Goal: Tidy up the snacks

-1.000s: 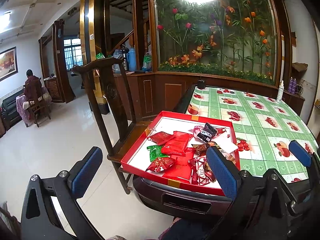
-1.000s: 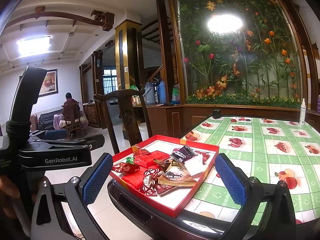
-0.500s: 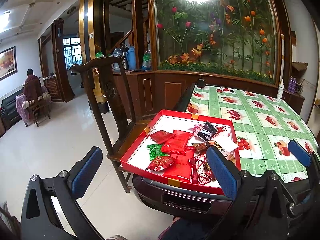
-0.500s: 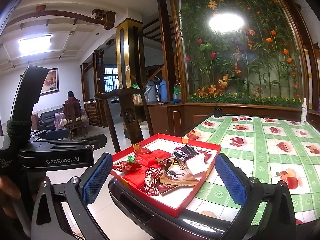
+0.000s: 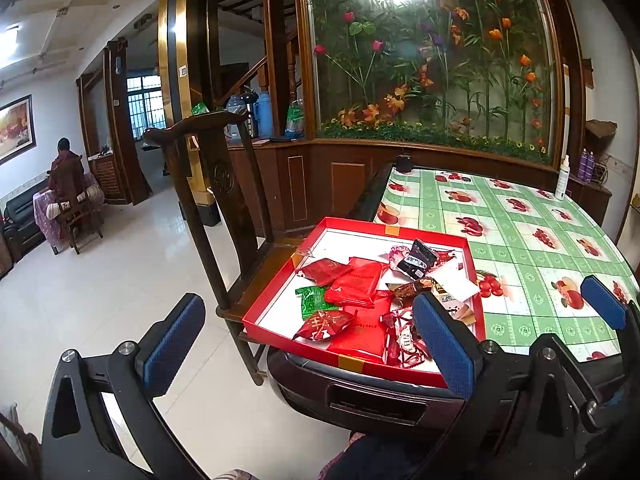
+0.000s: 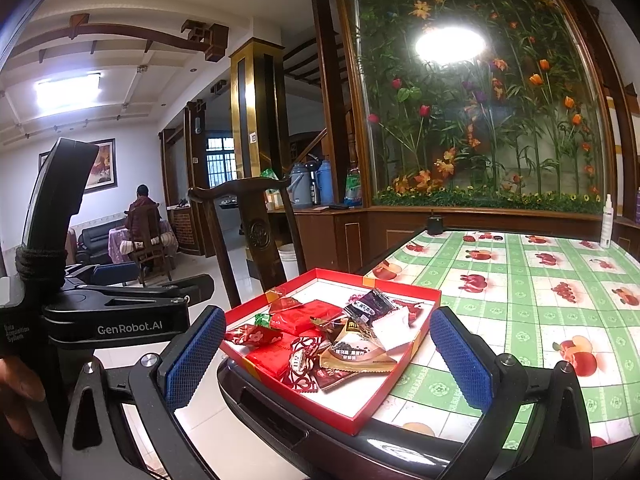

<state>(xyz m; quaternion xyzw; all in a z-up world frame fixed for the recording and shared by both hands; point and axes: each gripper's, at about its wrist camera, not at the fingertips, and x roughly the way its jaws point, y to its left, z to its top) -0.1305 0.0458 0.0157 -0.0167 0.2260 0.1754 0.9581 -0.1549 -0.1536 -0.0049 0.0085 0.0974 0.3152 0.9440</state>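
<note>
Both grippers, left [image 5: 308, 344] and right [image 6: 328, 354], hover wide apart and empty short of the table's [image 6: 520, 280] near edge, likely sizing up a first pick. Just beyond, the snacks [image 6: 320, 340] lie jumbled in a red tray [image 6: 384, 392] (the left tool reads "GenRobot.AI").

left gripper [image 5: 308, 348]: black frame, blue ribbed pads, silver screws | right gripper [image 6: 328, 356]: same | "GenRobot.AI" marking
</note>
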